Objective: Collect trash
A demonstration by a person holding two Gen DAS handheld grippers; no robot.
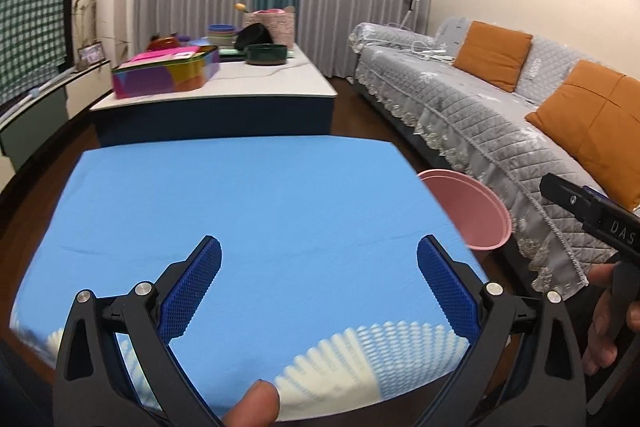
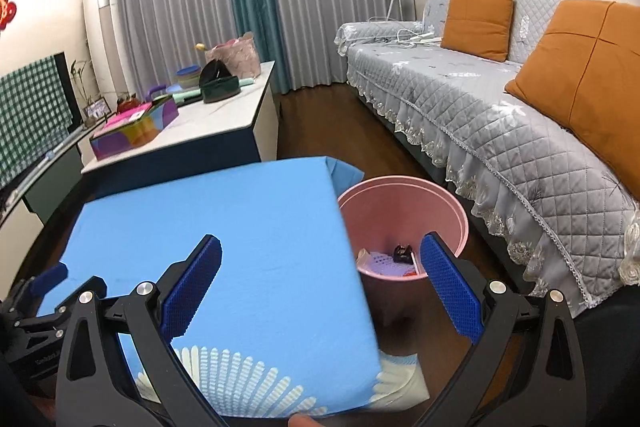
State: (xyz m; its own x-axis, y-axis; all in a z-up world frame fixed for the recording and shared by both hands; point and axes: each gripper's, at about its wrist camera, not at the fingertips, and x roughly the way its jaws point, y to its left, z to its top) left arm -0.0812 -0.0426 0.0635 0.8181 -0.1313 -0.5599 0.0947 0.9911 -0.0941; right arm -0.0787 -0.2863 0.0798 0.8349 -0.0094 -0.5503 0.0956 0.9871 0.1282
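Both grippers are held wide open and empty: the left gripper (image 1: 318, 291) above the blue-covered table (image 1: 240, 211), the right gripper (image 2: 320, 291) over its right edge. Trash (image 2: 390, 261) is seen inside the pink bin (image 2: 448, 203) on the floor beside that edge.

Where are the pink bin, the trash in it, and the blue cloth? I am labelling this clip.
pink bin (image 2: 448, 205): right wrist view, inner wall near the rim.
trash (image 2: 386, 263): right wrist view, purple piece on the bin's floor.
blue cloth (image 1: 248, 203): left wrist view, bare middle of the top.
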